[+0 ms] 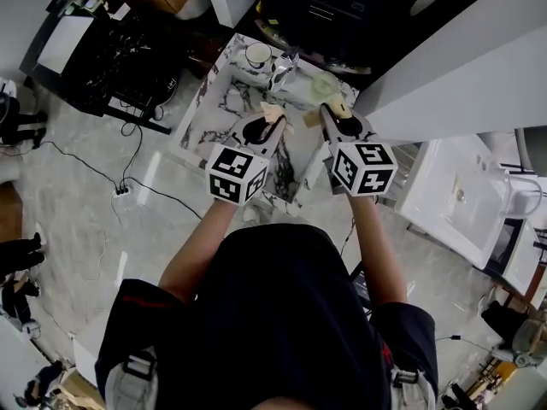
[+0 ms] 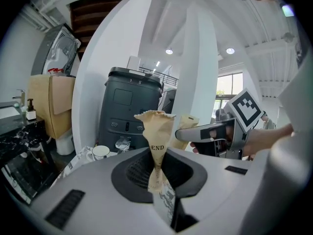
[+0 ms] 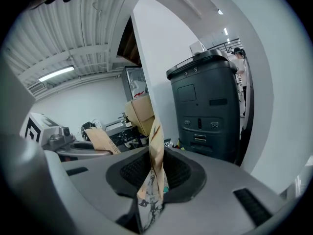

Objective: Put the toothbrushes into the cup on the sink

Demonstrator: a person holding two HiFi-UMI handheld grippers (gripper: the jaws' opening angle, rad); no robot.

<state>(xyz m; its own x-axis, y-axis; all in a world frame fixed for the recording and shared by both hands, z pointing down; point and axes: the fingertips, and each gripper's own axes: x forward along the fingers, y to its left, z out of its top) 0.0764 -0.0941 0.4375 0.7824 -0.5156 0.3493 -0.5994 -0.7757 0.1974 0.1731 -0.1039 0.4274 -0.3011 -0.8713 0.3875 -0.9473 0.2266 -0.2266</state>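
We look down on both tools held side by side above the near end of the marble sink [image 1: 198,109], which runs from the centre of the head view towards the top. The left gripper [image 1: 272,124] has its tongs pressed onto the left toothbrush packet [image 2: 156,141], a kraft-paper sleeve with a crimped top and the letters "END" printed on it. In the left gripper view the sleeve rises upright from the slot between the jaws through the middle of the frame. The right gripper [image 1: 332,120] pinches the right toothbrush packet [image 3: 156,151] in the same way. This second paper sleeve stands nearly upright in the centre of the right gripper view, its printed lower end caught in the slot. The two grippers lie near each other but apart, and each shows at the edge of the other's view with its tan sleeve sticking out ahead. The white cup [image 1: 258,55] stands on the far end of the sink, upper centre of the head view, just beside the chrome tap [image 1: 282,68]. A pale round dish [image 1: 325,85] sits further right on the same top. Both packets are well short of the cup, and we cannot see inside it. Beyond the sink a dark grey cabinet [image 2: 129,106] fills the middle of both gripper views, with a cardboard box [image 2: 49,106] to its left. A power strip [image 1: 122,190] with a trailing cable lies on the pale floor at the left.
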